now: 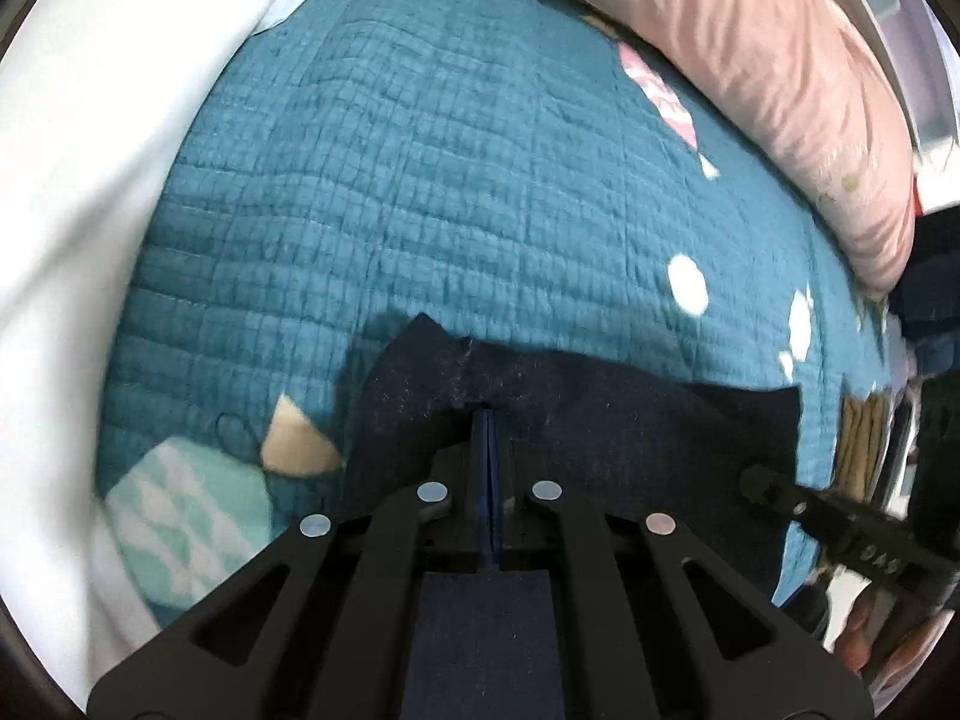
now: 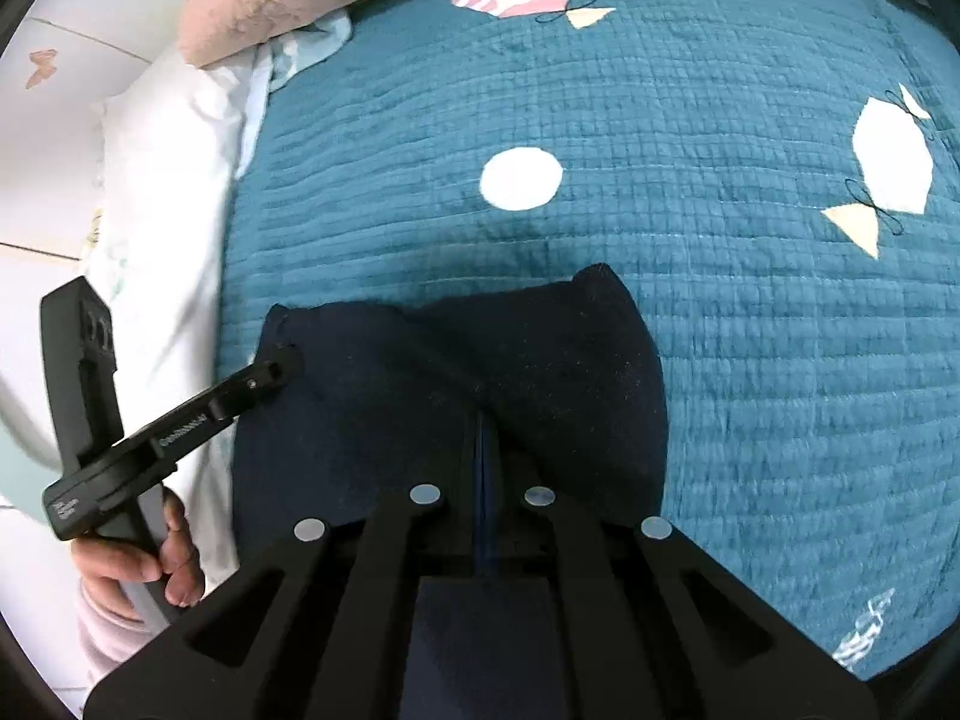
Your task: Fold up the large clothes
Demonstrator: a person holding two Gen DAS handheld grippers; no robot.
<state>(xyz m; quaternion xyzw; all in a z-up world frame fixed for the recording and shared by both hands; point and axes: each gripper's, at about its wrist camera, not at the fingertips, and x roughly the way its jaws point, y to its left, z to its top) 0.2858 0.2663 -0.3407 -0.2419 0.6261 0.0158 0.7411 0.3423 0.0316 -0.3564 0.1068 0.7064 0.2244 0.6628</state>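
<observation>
While pinched, dark garment point(image 2: 450, 372) between both grippers' closed jaws.

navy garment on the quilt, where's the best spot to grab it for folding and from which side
Grip the navy garment along its far edge, at the two corners, coming down from above. That edge lies loose on the teal quilt with corners sticking up, so thin fingers can pinch it. Both the left gripper and right gripper look shut on it there.

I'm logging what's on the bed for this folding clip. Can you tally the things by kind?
Dark navy garment: 1
Teal quilt: 1
Pink pillow: 1
White bedding: 1
Grippers: 2, left and right
Total: 6
</observation>
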